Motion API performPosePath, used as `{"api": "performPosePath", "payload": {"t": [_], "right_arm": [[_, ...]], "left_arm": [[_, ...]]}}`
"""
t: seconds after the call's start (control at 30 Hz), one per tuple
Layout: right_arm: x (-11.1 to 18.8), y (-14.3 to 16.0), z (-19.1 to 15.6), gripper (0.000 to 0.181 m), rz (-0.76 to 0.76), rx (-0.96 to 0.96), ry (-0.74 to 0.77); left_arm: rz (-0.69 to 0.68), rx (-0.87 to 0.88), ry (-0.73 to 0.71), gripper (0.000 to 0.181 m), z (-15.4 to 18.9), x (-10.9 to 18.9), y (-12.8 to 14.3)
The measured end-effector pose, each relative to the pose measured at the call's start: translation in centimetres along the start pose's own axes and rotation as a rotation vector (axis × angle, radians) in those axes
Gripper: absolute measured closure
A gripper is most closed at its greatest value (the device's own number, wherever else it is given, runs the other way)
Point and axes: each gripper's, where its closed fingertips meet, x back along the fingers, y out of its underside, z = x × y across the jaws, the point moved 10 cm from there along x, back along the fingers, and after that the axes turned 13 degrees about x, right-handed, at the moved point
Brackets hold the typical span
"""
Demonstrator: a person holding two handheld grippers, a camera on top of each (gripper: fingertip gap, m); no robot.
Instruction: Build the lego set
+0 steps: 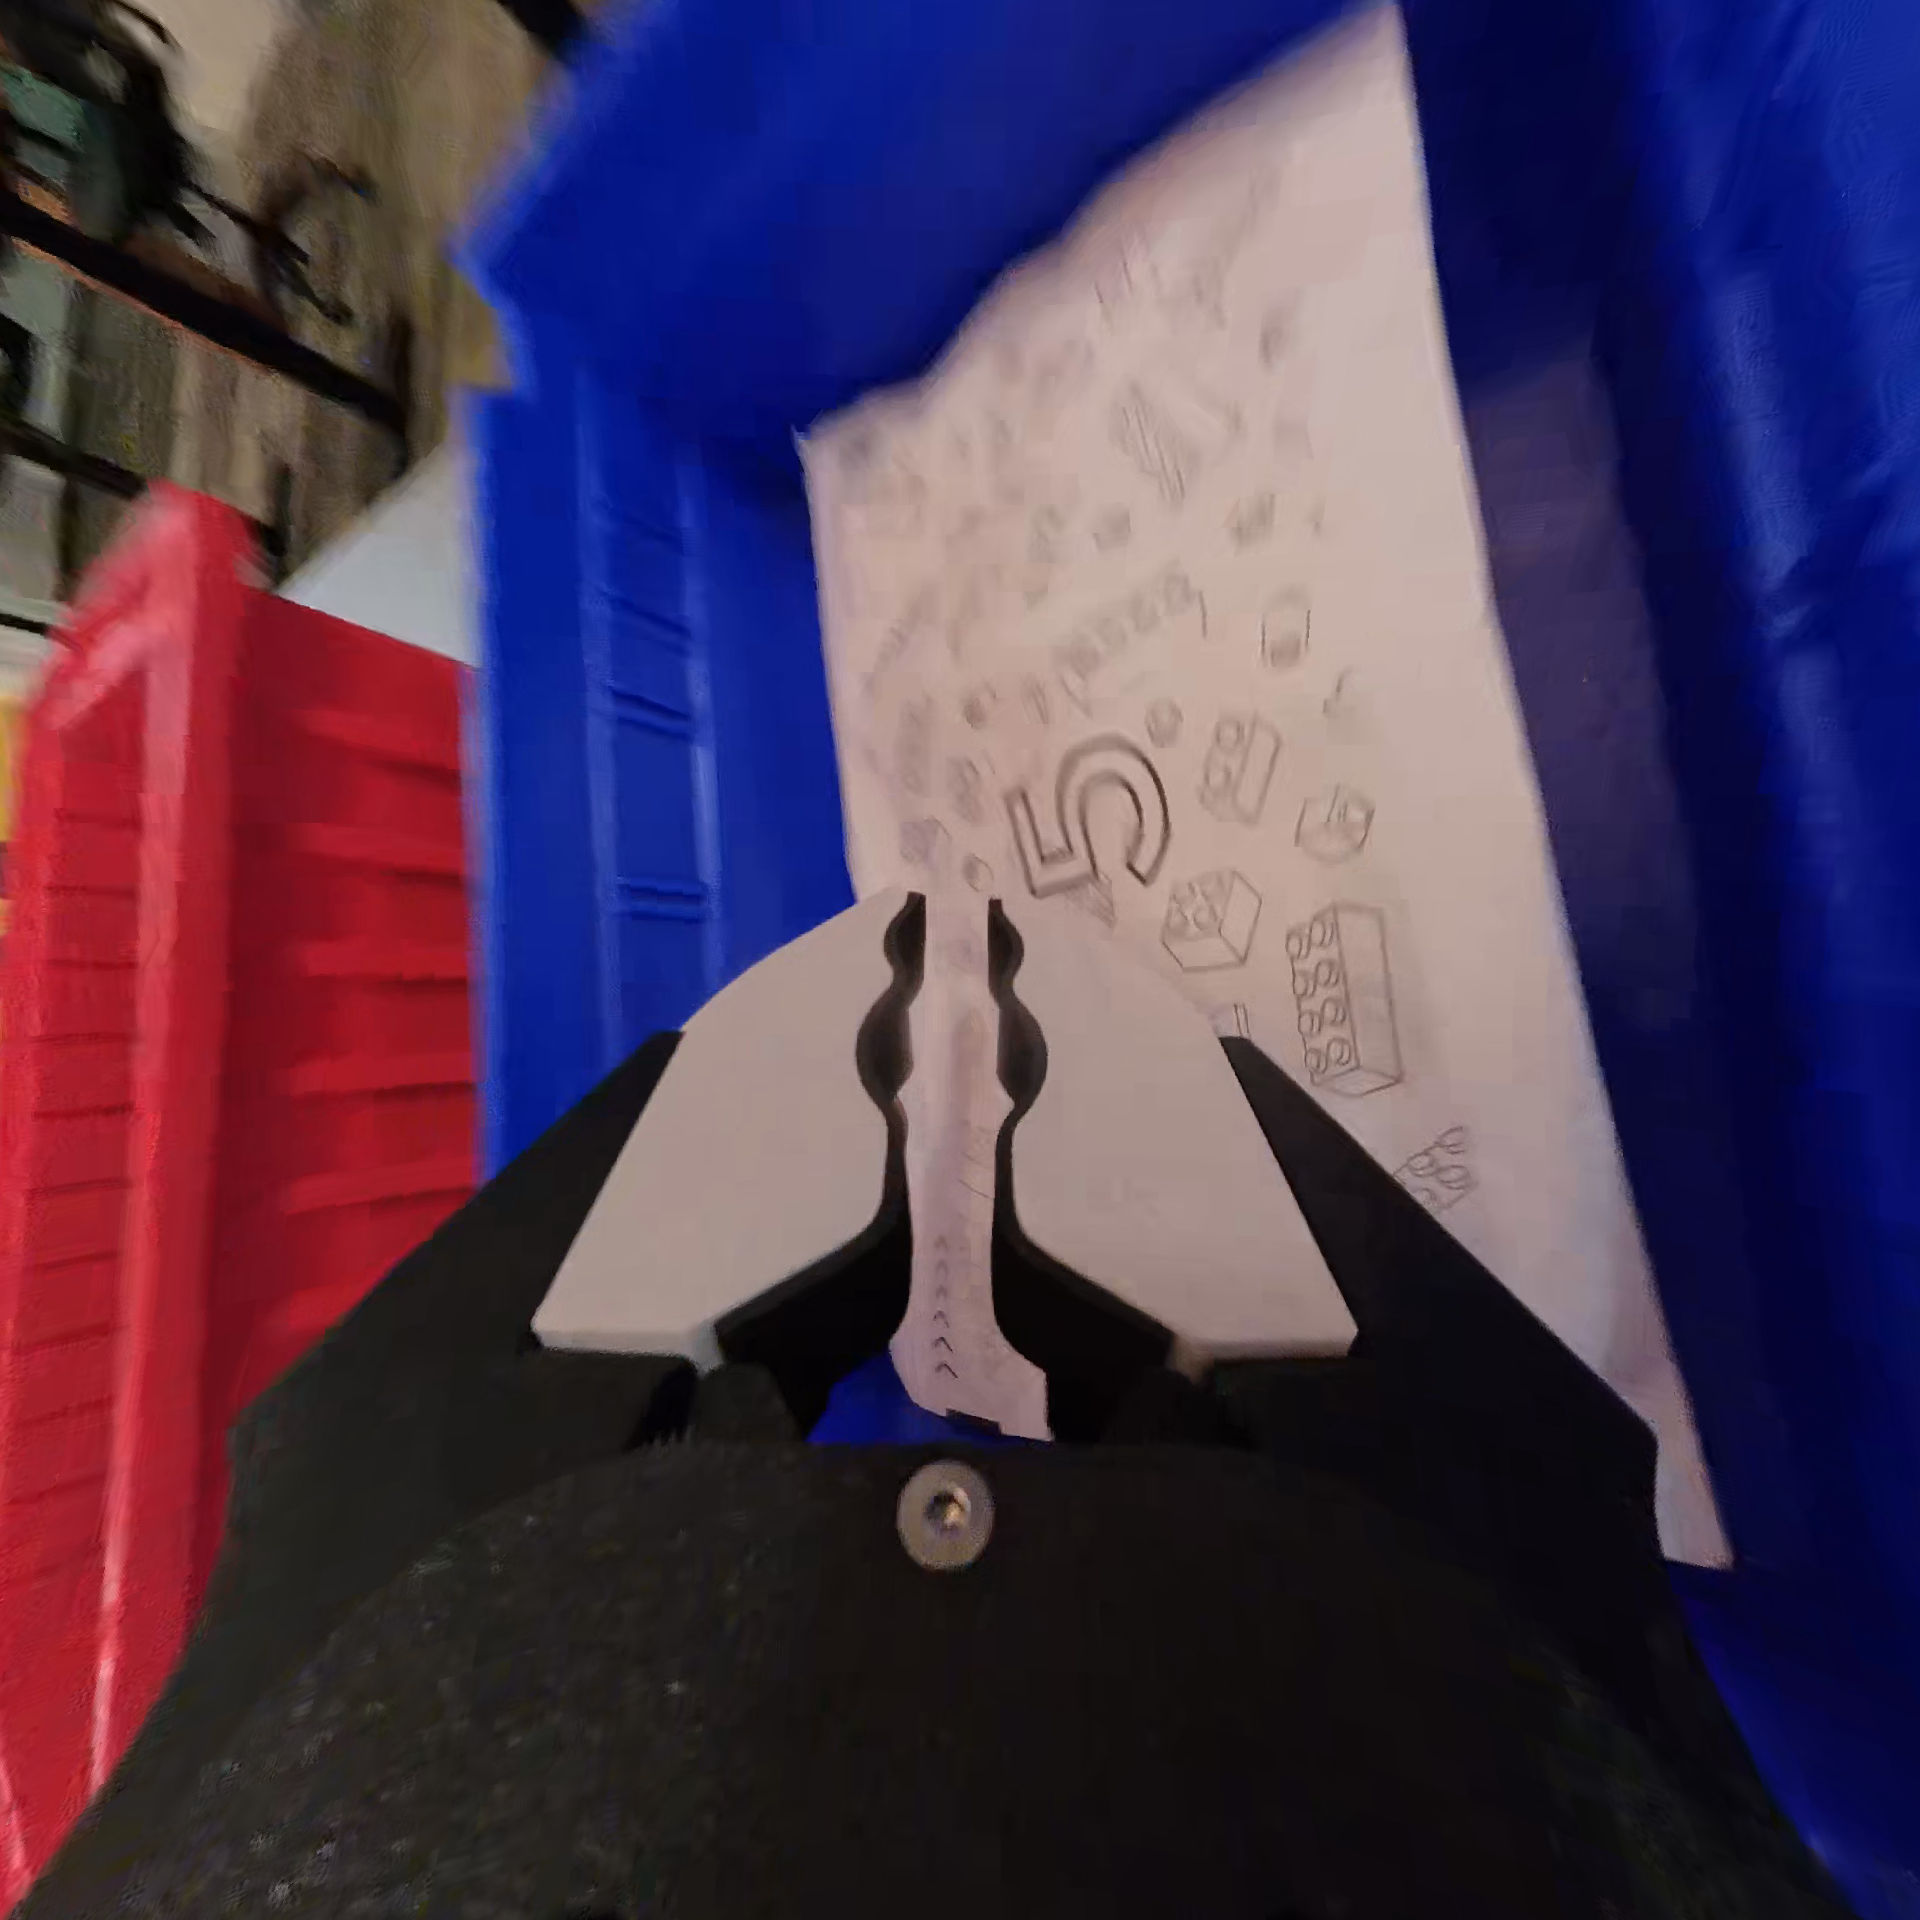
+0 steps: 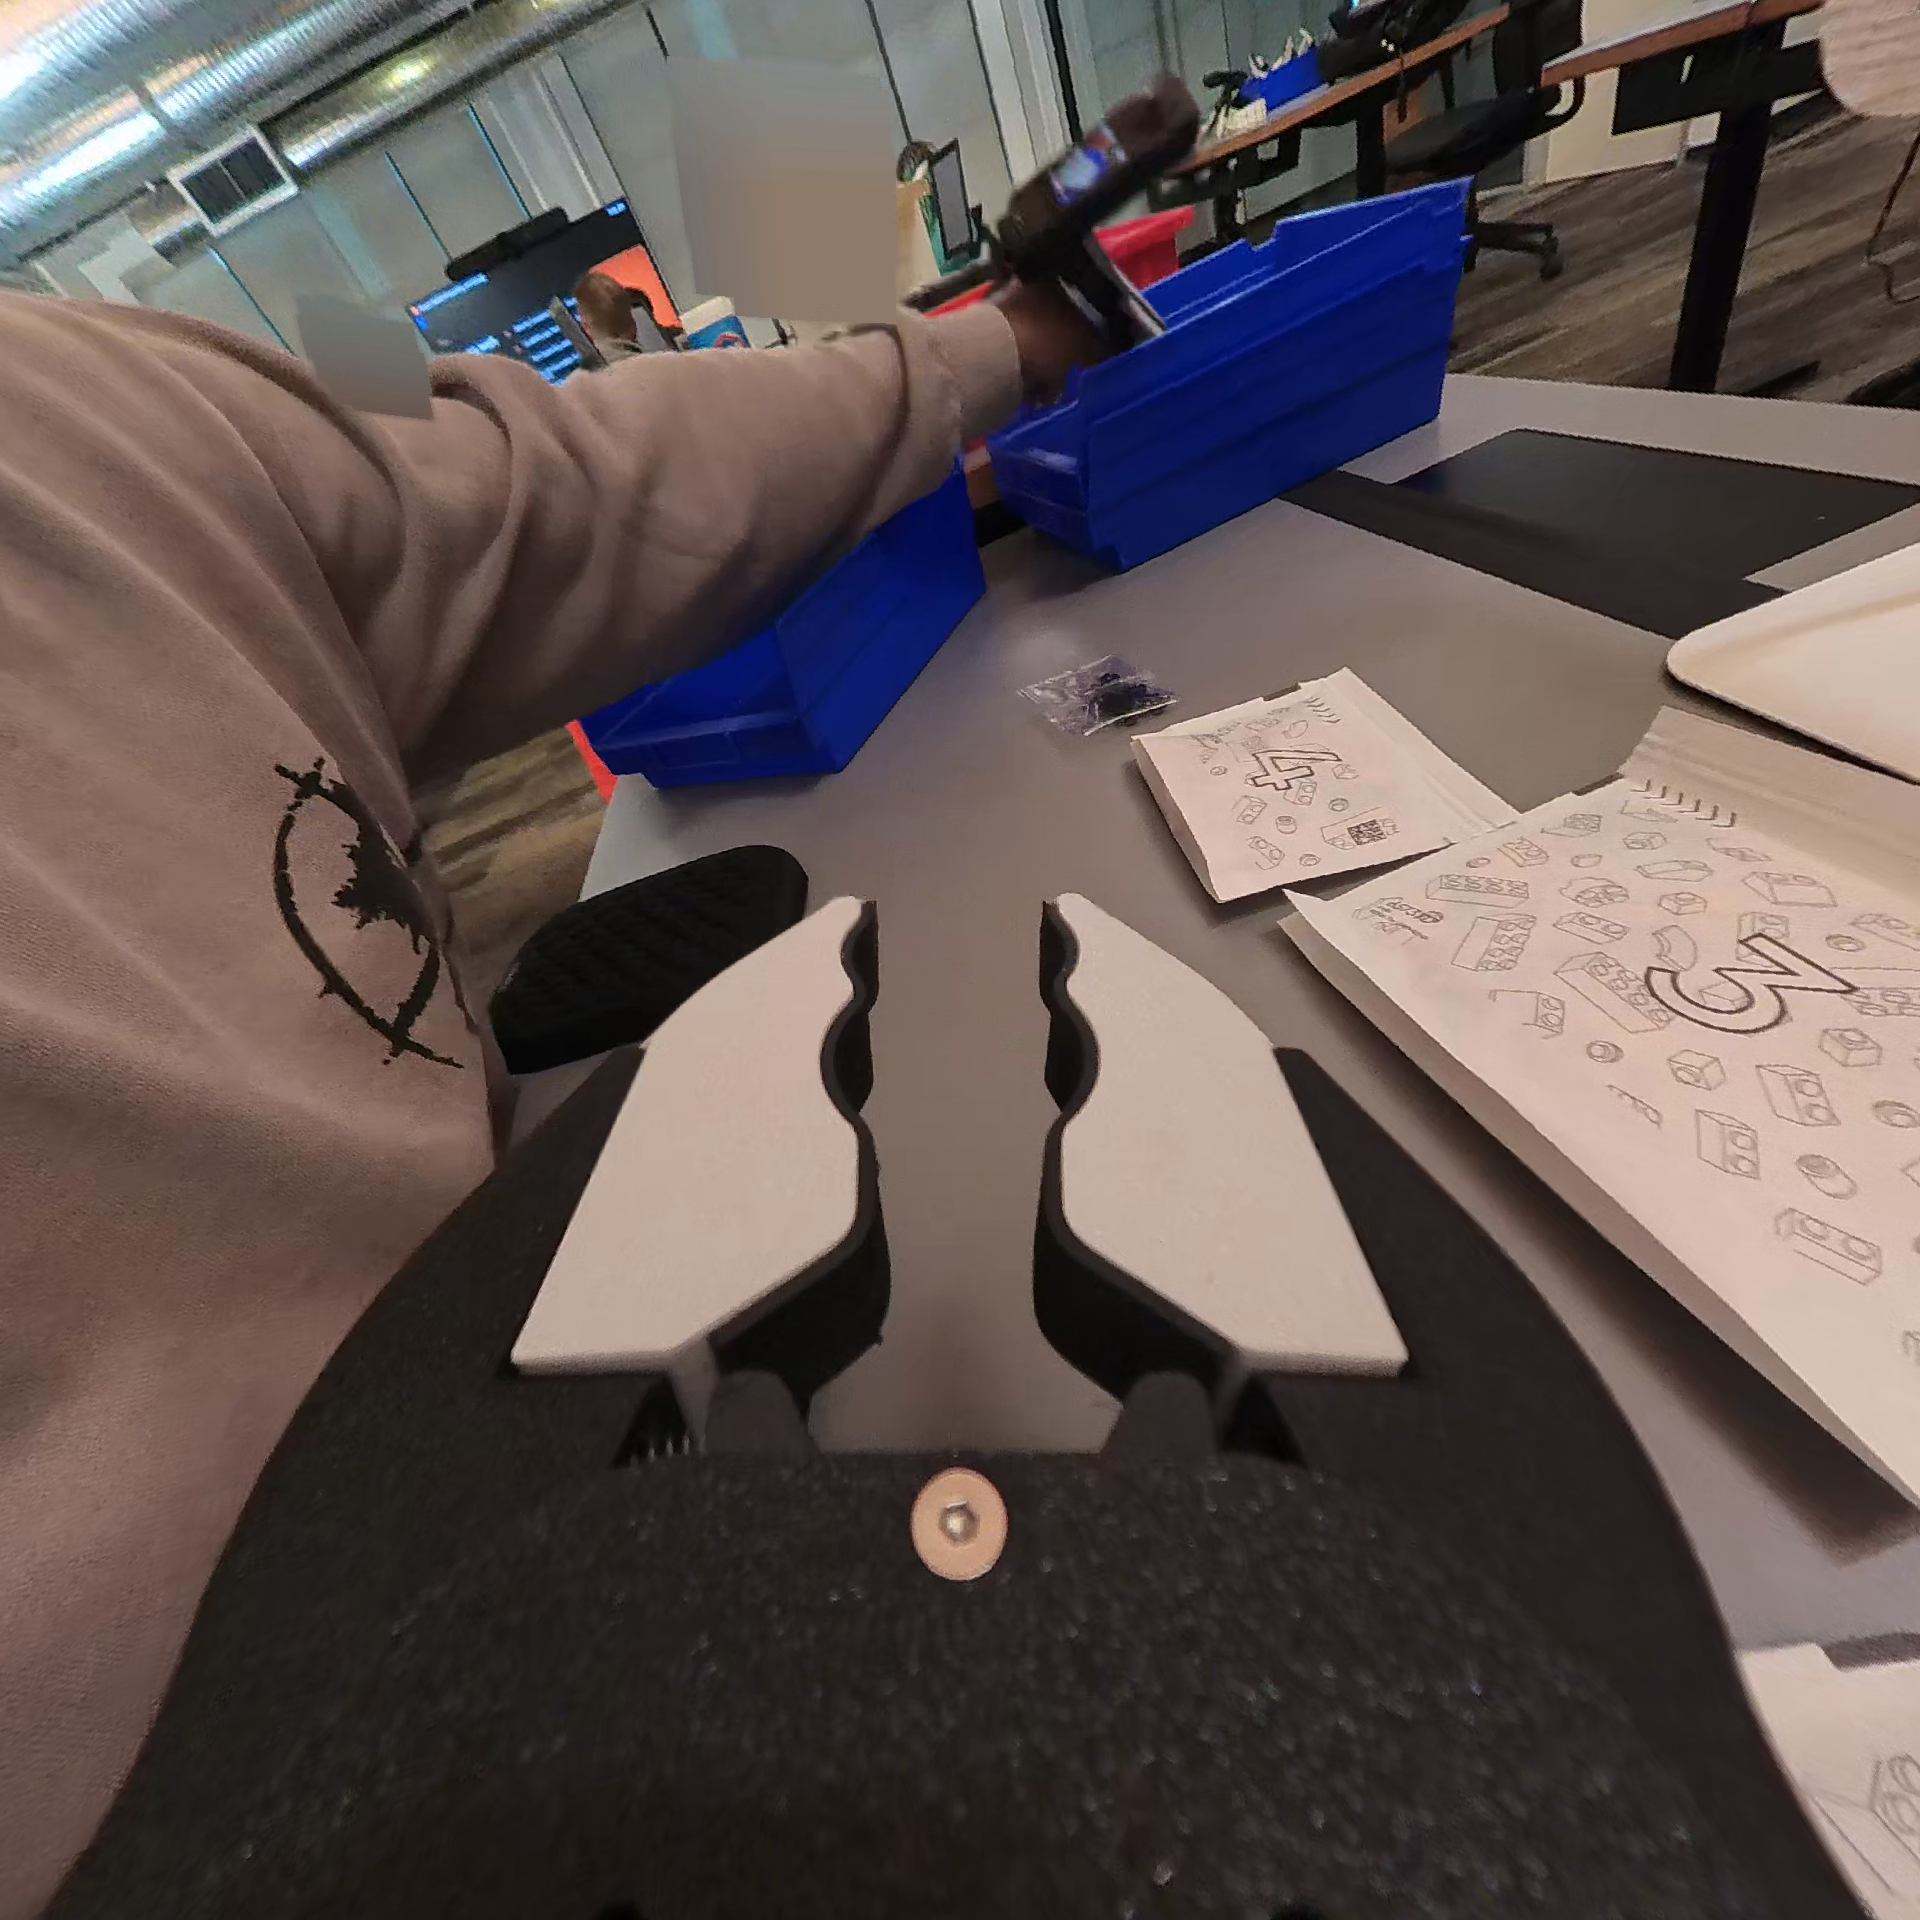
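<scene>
Left gripper (image 1: 956, 914) narrowly gapped over paper bag (image 1: 1195, 727) in blue bin (image 1: 644, 727), right gripper (image 2: 956, 925) wide, empty; risk: thin bag slipping.

blurred shelves (image 1: 156, 260), tray (image 2: 1818, 655) cut off

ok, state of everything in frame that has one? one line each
left gripper: jaws nearly shut, a narrow gap, paper bag between them; a firm pinch cannot be confirmed
paper bag: inside the blue bin, sealed as far as visible
blue bin: open-topped, upright
right gripper: jaws open, holding nothing, above the table
small paper bag: flat on the table, unopened
large paper bag: flat on the table
clear plastic packet: on the table, apart from the bags
</scene>
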Motion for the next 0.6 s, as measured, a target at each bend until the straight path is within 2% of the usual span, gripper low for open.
{"api": "performPosePath", "payload": {"t": [0.07,0.17,0.27,0.37,0.47,0.6], "right_arm": [[0.5,-0.2,-0.3,0.152,-0.015,0.032,0.03],[1.4,-0.1,-0.8,0.151,-0.008,0.053,0.06],[2.3,0.1,-1.1,0.15,0.009,0.06,0.092],[3.4,0.3,-1.3,0.15,0.023,0.069,0.139],[4.5,0.5,-1.4,0.149,0.039,0.062,0.152],[5.8,0.8,-1.8,0.149,0.069,0.042,0.154]], "left_arm": [[0.162,0.042,-0.009,0.173,-0.7,3.5,-1.5],[0.326,0.081,0.158,0.172,0.8,10.3,-3.0],[0.409,0.009,0.373,0.168,5.3,17.0,-2.1],[0.418,-0.11,0.586,0.156,11.1,21.8,0.5],[0.332,-0.223,0.796,0.147,16.9,24.1,3.4],[0.156,-0.37,0.893,0.142,22.7,23.0,5.8]]}}
